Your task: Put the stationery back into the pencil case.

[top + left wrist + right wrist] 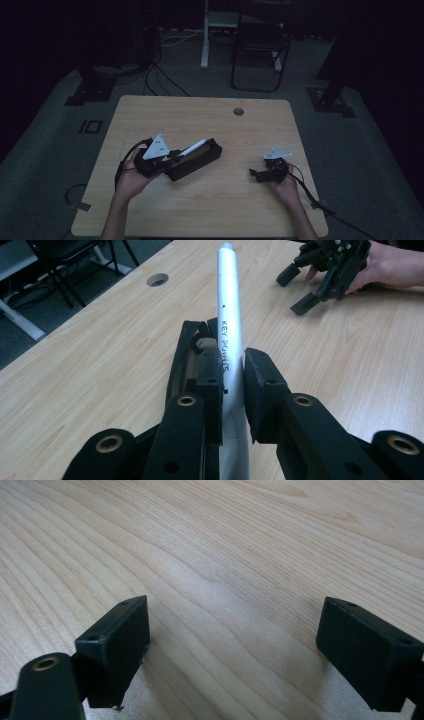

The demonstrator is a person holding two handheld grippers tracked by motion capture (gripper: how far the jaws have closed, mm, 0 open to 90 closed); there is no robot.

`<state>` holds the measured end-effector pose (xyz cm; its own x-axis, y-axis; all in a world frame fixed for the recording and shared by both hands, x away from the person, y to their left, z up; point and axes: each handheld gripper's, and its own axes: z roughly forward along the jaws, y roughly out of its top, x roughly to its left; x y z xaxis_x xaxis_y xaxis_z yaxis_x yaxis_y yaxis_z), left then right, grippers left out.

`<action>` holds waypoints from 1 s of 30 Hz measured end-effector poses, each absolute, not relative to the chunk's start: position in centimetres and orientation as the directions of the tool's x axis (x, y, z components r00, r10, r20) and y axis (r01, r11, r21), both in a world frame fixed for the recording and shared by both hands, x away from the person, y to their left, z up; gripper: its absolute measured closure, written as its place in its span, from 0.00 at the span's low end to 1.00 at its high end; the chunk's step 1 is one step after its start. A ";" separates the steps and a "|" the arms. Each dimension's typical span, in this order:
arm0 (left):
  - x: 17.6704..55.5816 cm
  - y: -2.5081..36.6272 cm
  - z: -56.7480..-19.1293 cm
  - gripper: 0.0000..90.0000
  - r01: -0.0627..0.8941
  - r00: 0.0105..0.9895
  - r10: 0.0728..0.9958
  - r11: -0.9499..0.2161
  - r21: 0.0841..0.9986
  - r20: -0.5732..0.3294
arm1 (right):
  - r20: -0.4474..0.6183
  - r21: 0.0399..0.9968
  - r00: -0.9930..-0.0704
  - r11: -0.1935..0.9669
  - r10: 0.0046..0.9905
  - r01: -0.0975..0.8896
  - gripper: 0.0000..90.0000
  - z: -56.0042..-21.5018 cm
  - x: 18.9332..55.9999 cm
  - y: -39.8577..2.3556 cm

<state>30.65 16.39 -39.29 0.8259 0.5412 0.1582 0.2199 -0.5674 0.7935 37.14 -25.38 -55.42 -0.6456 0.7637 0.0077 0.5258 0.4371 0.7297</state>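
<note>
Clamped pads (212, 390) of the left gripper (231, 390) pinch a slim silver marker (229, 325) above the black case (194, 159), left of the table (210, 210) centre; light, stiff, slick, so grip mid-barrel. Right gripper (232, 640) rests spread wide, holding nothing, near the right edge.

Your bare forearms carry two matte black plastic grippers: the left gripper (172, 159) and the right gripper (256, 174) each wear a grey three-cornered plate, brass-ringed pivot holes, blocky black pads and a trailing black cable.
</note>
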 end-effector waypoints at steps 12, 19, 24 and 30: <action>31.5 16.3 -39.2 0.88 0.222 0.828 0.540 -0.564 0.795 0.152 | 0.008 0.730 -0.645 0.436 0.764 0.526 0.15 -55.4 37.1 -25.4; 32.0 16.1 -39.3 0.88 0.225 0.828 0.541 -0.562 0.796 0.149 | 0.008 0.730 -0.645 0.437 0.764 0.526 0.15 -55.4 37.1 -25.4; 32.3 16.2 -39.5 0.88 0.228 0.827 0.544 -0.558 0.798 0.144 | 0.008 0.730 -0.645 0.437 0.764 0.526 0.15 -55.4 37.1 -25.4; 32.7 16.3 -39.6 0.88 0.233 0.826 0.547 -0.553 0.800 0.137 | 0.008 0.730 -0.645 0.437 0.764 0.526 0.15 -55.4 37.1 -25.4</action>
